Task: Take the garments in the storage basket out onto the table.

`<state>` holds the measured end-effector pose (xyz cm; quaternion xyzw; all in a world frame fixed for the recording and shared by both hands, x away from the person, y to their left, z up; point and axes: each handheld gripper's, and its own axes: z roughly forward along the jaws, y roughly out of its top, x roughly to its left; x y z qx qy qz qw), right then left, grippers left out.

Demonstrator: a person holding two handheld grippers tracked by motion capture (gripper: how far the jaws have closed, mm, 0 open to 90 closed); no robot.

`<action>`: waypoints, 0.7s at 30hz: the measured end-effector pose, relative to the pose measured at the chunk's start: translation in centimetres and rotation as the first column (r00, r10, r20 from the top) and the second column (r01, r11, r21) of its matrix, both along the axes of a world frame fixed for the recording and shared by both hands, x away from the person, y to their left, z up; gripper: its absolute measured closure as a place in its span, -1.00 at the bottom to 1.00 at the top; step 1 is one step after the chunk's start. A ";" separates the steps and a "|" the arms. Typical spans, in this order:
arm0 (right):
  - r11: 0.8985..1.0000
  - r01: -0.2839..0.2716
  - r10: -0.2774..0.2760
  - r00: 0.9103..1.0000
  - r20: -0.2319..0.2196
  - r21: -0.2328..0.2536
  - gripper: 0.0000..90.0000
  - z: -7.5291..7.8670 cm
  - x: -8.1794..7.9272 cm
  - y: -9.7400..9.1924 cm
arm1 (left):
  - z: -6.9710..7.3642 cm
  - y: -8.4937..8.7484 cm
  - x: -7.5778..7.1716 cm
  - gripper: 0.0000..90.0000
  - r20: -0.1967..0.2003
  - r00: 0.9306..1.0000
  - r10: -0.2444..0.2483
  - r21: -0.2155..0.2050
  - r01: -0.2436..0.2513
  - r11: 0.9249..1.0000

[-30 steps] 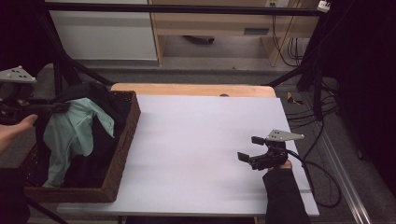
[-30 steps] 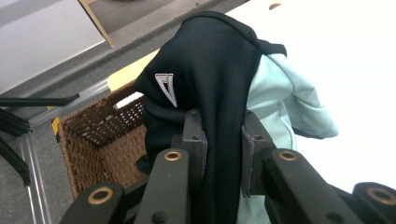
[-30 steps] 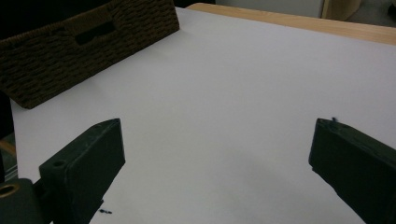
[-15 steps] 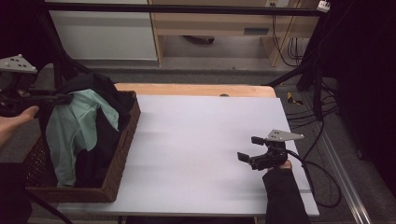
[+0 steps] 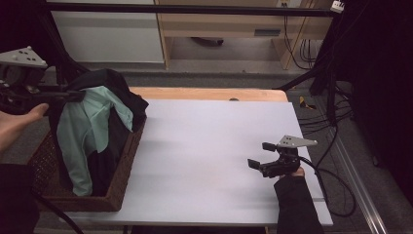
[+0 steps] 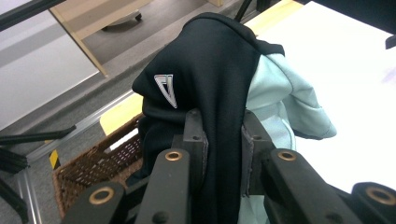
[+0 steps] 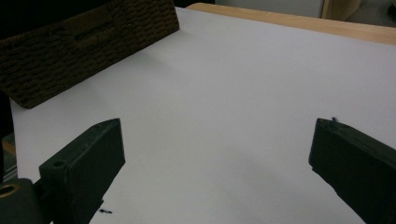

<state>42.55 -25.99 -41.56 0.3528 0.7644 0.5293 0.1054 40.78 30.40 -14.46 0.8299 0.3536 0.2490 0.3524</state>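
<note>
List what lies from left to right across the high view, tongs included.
Left tongs shut on the black garment → mint-green garment hanging with it → wicker basket → bare white tabletop → right tongs, open above the table.

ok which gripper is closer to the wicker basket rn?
Left. The left gripper hangs right above the wicker basket, shut on the black garment it lifts from it. The right gripper sits open, far across the white table.
</note>
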 end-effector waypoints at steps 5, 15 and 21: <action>1.000 0.000 0.000 1.000 0.001 0.002 -0.91 0.0 0.0 0.0 | 0.6 -1.2 0.1 0.68 0.007 1.000 -0.018 0.001 0.018 1.000; 1.000 0.000 0.000 1.000 0.002 0.004 -0.91 0.0 0.0 0.0 | 1.8 -3.1 0.1 0.68 0.019 0.999 -0.051 -0.007 0.051 0.999; 1.000 0.001 -0.001 1.000 0.002 0.003 -0.91 0.0 0.0 -0.1 | 2.0 -4.1 0.5 0.68 0.025 0.998 -0.058 -0.013 0.059 0.998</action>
